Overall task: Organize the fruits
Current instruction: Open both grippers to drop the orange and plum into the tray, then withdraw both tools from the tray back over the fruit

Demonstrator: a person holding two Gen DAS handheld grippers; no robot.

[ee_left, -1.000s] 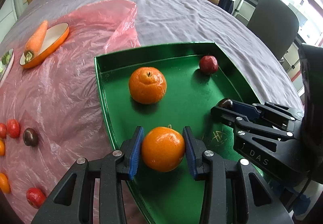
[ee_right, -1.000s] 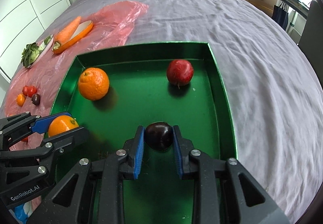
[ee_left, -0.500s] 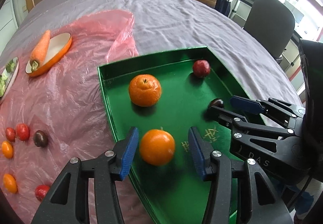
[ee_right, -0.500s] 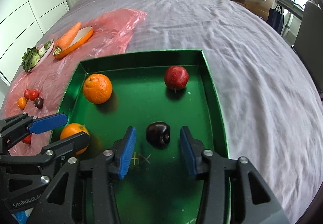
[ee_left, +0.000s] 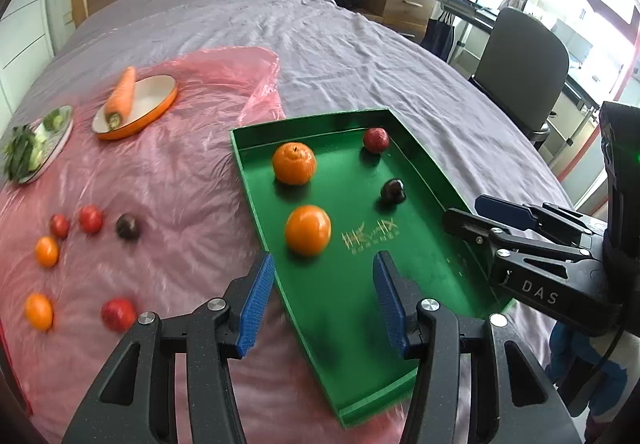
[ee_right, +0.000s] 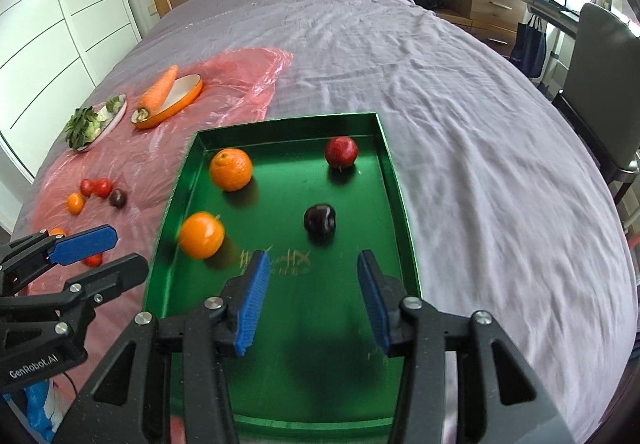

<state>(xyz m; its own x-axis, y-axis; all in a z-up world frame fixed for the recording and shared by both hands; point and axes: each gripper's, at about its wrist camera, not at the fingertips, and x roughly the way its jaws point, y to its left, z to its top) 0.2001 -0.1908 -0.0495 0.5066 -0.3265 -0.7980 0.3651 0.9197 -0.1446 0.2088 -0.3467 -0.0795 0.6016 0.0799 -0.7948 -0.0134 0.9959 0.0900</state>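
Fruit sits in a green tray (ee_right: 404, 203) on a bed with a purple sheet (ee_right: 480, 103). Four pieces lie in the tray. One orange (ee_right: 231, 169) is at the far left. A red apple (ee_right: 341, 151) is at the far right, near the wall. A second orange (ee_right: 201, 235) is nearer, close to the left wall. A dark plum (ee_right: 319, 219) is nearer too, on the right side. None of the four touch each other.

The left gripper (ee_left: 323, 300) is over the near left corner of the tray. Its jaws have just opened and now stand apart with nothing between them. The near orange lies on the tray floor just past its blue pads (ee_left: 256, 300).

The right gripper (ee_right: 312, 300) is over the near end of the tray. Its jaws have also just opened and stand wide, with nothing held. The plum rests on the tray floor beyond the tips.

Left of the tray is a pink plastic sheet (ee_left: 168, 179). More small fruit lies on it, well apart from the tray: two small red ones (ee_left: 76, 222) side by side, a dark one (ee_left: 128, 226) just beside them, two small orange ones (ee_left: 44, 280), and one more red one (ee_left: 118, 314). Farther back on the pink sheet is an orange dish (ee_left: 160, 105) with a carrot (ee_left: 120, 95) lying across it. Beside it is a plate (ee_left: 66, 135) with green leaves (ee_left: 24, 151).

A grey chair (ee_left: 524, 59) stands at the right side of the bed.
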